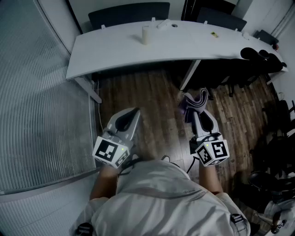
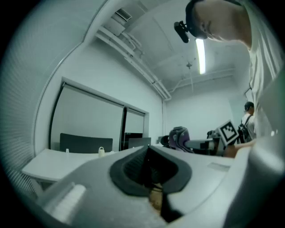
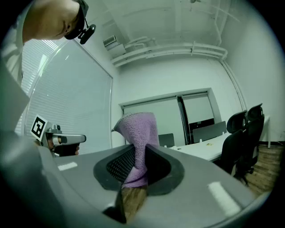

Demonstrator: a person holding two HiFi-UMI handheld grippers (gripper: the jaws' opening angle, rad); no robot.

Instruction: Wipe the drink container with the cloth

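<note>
A pale drink container (image 1: 145,34) stands upright on the white table (image 1: 106,50), far ahead of both grippers; it shows small in the left gripper view (image 2: 101,152). My left gripper (image 1: 136,111) is held level over the wood floor, jaws shut with nothing between them (image 2: 147,156). My right gripper (image 1: 195,105) is shut on a purple cloth (image 1: 197,98), which sticks up out of the jaws (image 3: 139,133). The cloth (image 2: 179,137) also shows in the left gripper view. Both grippers are well short of the table.
A glass wall with blinds (image 1: 41,115) runs along the left. Dark chairs (image 1: 129,14) stand behind the table, and black office chairs (image 1: 262,57) crowd the right side. Small items (image 1: 214,34) lie on the table. The table leg (image 1: 190,76) stands ahead.
</note>
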